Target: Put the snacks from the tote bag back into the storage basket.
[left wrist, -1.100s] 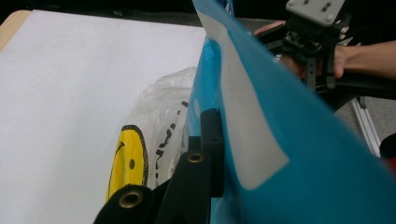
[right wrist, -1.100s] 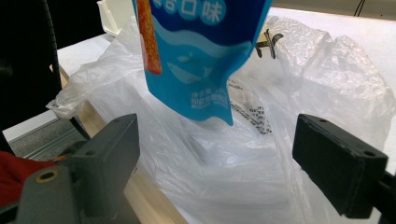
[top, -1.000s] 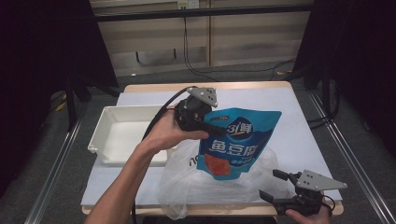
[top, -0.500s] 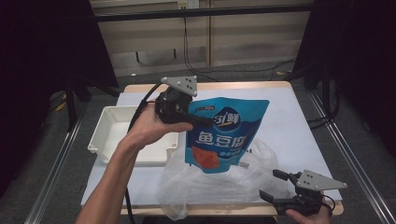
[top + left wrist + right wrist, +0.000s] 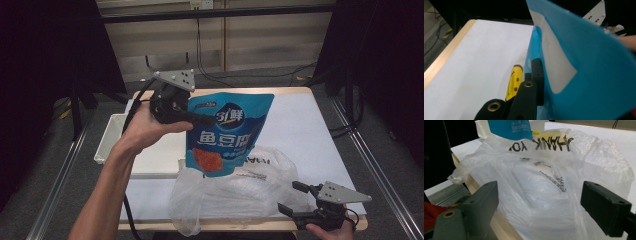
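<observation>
A blue snack pouch (image 5: 225,132) with white characters hangs in the air above the table's middle, its lower edge over the clear plastic bag (image 5: 235,192). My left gripper (image 5: 200,119) is shut on the pouch's upper left edge; in the left gripper view the black jaws (image 5: 534,75) pinch the blue pouch (image 5: 584,75). The clear bag (image 5: 549,187) printed "THANK YOU" lies crumpled at the table's front. My right gripper (image 5: 296,197) rests at the front right corner, open, with nothing between its jaws, pointing at the bag.
A white tray (image 5: 112,145) sits on the table's left side, under my left forearm. The white tabletop (image 5: 305,125) stretches to the right and back. A yellow smiley print (image 5: 512,80) of the bag shows below the pouch. Dark curtains flank the table.
My left hand has carried the pouch up and to the left, from over the table's centre toward the tray side. The right gripper has stayed in place.
</observation>
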Demonstrator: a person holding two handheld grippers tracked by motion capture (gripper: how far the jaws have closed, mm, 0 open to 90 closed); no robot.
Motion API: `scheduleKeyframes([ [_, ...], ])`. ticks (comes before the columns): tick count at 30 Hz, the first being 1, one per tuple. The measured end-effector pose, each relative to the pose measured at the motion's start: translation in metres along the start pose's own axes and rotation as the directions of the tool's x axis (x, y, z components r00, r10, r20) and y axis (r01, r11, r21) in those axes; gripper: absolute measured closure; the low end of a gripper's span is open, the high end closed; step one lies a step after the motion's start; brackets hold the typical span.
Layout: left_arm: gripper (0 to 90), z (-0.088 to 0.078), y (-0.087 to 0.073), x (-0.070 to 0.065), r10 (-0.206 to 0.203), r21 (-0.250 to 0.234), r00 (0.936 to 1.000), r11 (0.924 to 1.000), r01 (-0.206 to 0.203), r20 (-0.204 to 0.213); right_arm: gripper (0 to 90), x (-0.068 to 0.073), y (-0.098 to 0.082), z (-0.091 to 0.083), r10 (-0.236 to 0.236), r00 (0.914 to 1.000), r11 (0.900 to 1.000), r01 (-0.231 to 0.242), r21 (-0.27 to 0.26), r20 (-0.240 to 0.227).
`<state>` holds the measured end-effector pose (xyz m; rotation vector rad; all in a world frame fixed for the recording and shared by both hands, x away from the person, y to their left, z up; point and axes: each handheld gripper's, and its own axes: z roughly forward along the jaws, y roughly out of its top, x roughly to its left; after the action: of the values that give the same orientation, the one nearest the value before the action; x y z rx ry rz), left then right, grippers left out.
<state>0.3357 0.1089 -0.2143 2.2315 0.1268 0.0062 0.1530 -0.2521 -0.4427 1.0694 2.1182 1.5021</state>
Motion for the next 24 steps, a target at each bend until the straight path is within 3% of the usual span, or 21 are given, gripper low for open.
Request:
scheduleKeyframes([
  [5, 90.0, -0.012, -0.002, 0.007, -0.031, -0.028, 0.9995, 0.9991, 0.031, -0.005, 14.6, 0.0, 0.0, 0.0, -0.001, 1.0, 1.0, 0.001, -0.001, -0.001],
  [7, 90.0, -0.016, -0.002, 0.009, -0.017, -0.025, 0.9998, 0.9995, 0.016, -0.009, 14.6, 0.0, 0.0, 0.0, 0.002, 1.0, 1.0, -0.002, 0.0, -0.002],
  [12, 90.0, -0.027, 0.0, 0.011, -0.033, -0.044, 0.9992, 0.9985, 0.032, -0.023, 14.6, 0.0, 0.0, 0.001, 0.0, 1.0, 1.0, 0.0, 0.005, -0.001],
  [20, 90.0, -0.04, -0.004, 0.018, -0.053, -0.046, 0.9962, 0.9977, 0.05, -0.069, 14.6, 0.001, 0.0, 0.001, -0.003, 1.0, 1.0, 0.003, 0.005, 0.002],
  [24, 90.0, -0.047, -0.008, 0.023, -0.081, -0.055, 0.9931, 0.9956, 0.077, -0.084, 14.6, 0.001, 0.0, 0.001, -0.005, 1.0, 1.0, 0.005, 0.006, -0.001],
])
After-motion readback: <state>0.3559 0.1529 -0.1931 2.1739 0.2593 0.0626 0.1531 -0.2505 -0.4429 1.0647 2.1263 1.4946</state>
